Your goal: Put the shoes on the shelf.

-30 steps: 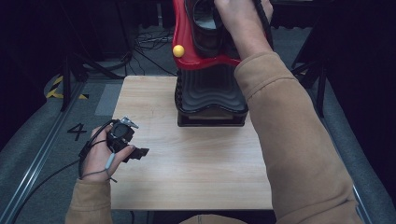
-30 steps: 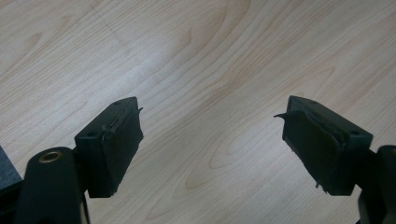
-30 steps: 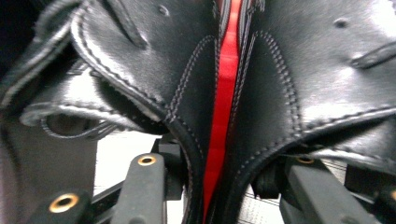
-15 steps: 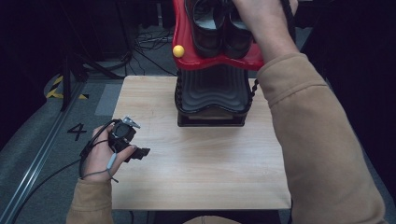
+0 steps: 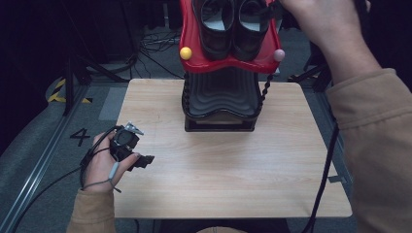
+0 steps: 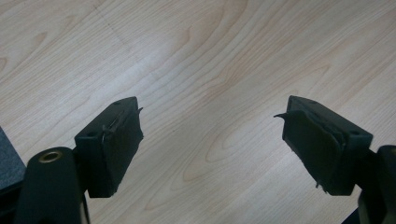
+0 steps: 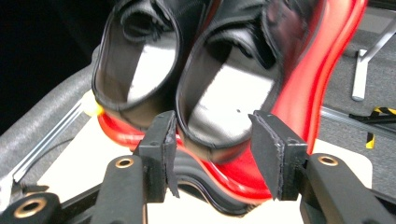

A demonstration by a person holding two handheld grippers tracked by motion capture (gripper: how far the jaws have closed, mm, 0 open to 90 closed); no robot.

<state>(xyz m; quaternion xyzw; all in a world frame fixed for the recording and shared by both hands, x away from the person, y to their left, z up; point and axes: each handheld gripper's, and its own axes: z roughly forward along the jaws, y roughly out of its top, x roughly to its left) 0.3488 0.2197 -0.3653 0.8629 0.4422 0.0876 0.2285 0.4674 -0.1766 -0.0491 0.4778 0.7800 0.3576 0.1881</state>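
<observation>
The table (image 5: 233, 179) fills the middle of the high view, with a black ribbed rack (image 5: 221, 99) standing at its upper centre and a red tray (image 5: 228, 63) above it at the top of the frame. Two black shoes (image 5: 235, 24) sit side by side in that tray, toes toward the camera.

Step in hand, as judged: taking the right-hand shoe (image 7: 229, 107) by its heel. To do it well, the jaws should straddle the heel rim squarely and close on the shoe alone, clear of the red tray wall and the neighbouring shoe (the two are touching).

The right hand (image 5: 330, 29) reaches high into the upper right of the high view, forearm sloping up from the lower right. The right gripper (image 7: 212, 149) has its jaws parted, flanking the heel, nothing clamped.

The left hand (image 5: 104, 165) rests at the lower left table edge. The left gripper (image 6: 210, 140) stands wide apart over bare wood, idle.
</observation>
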